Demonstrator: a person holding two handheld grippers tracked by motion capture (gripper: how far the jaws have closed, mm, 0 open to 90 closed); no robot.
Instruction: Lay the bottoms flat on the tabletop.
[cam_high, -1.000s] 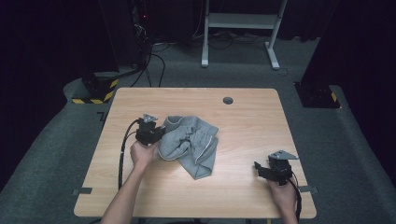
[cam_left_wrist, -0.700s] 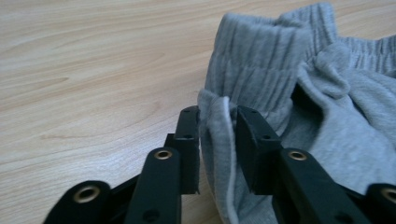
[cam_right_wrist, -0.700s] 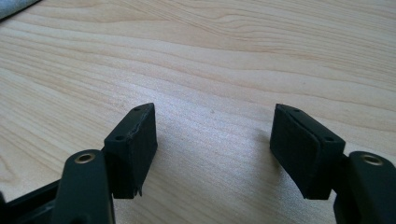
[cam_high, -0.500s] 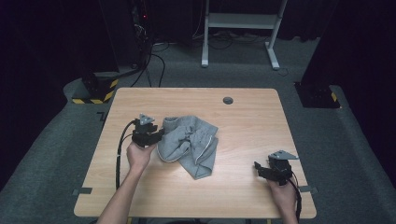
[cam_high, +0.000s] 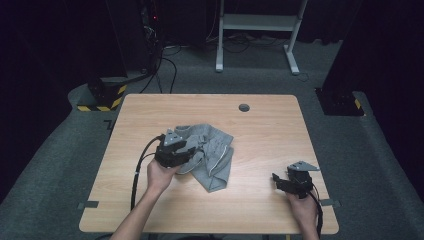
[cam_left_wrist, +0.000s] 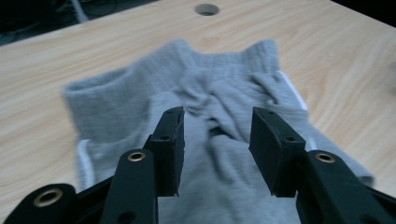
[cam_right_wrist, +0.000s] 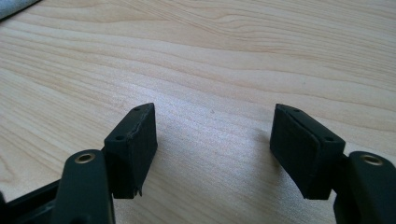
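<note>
A crumpled grey garment (cam_high: 216, 150) with white side piping lies at the middle of the wooden table (cam_high: 270, 125). My left gripper (cam_high: 190, 150) hovers over its left part. In the left gripper view the garment (cam_left_wrist: 219, 88) spreads out beyond the left gripper (cam_left_wrist: 217, 114). Its jaws have just been opening and now stand apart, with no cloth pressed between the pads. My right gripper (cam_high: 276, 179) rests low at the table's front right, well away from the garment. In the right gripper view, this gripper (cam_right_wrist: 215, 114) is open over bare wood.
A round cable hole (cam_high: 244, 107) sits near the table's far edge, also seen in the left gripper view as the hole (cam_left_wrist: 207, 9). Beyond the table are a white desk frame (cam_high: 257, 22), cables and dark stands on grey carpet.
My left hand has moved right and toward the person, from the garment's left edge to over its left part. The right hand has stayed still.
</note>
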